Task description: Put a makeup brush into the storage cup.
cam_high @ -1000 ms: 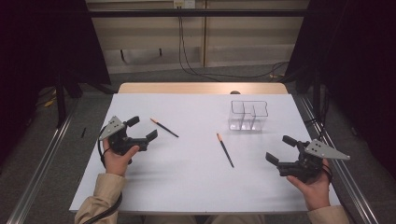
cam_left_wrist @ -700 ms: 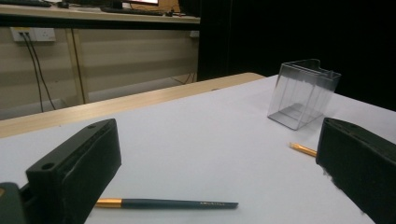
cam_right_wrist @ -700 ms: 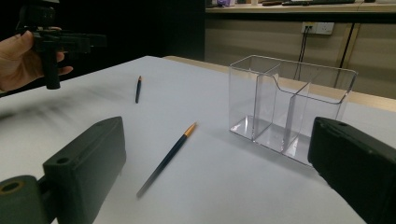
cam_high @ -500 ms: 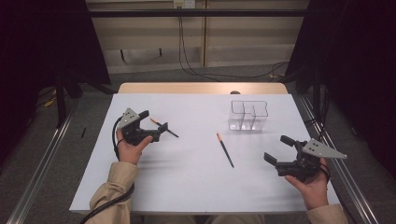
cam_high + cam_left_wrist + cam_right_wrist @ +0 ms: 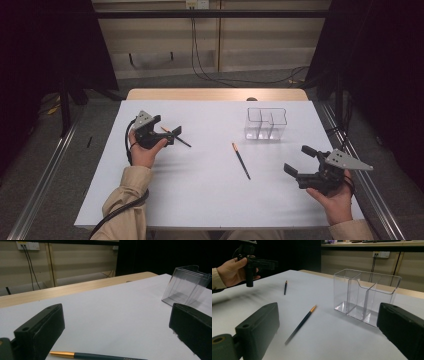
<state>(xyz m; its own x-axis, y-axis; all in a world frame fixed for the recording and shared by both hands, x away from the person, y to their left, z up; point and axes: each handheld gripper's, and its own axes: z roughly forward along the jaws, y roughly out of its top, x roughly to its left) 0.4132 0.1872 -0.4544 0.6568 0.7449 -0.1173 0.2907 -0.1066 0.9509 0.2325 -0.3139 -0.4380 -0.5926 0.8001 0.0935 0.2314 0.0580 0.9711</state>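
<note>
Two dark pens with gold tips lie on the white table. My left gripper stands open at the left pen, and the pen lies low between its jaws, untouched as far as I can see. The second pen lies mid-table; it shows slanted ahead of my right gripper. My right gripper is open and holds nothing near the front right. A clear divided organizer stands upright at the back right.
The organizer looks empty and stands just beyond the right gripper's far jaw. A wooden strip runs along the table's far edge. Metal rails flank both sides. The person's left hand with its gripper is raised at far left.
The left gripper has moved forward and to the right, from the table's left edge to the left pen. The right gripper has hardly shifted. Both pens lie where they were.
</note>
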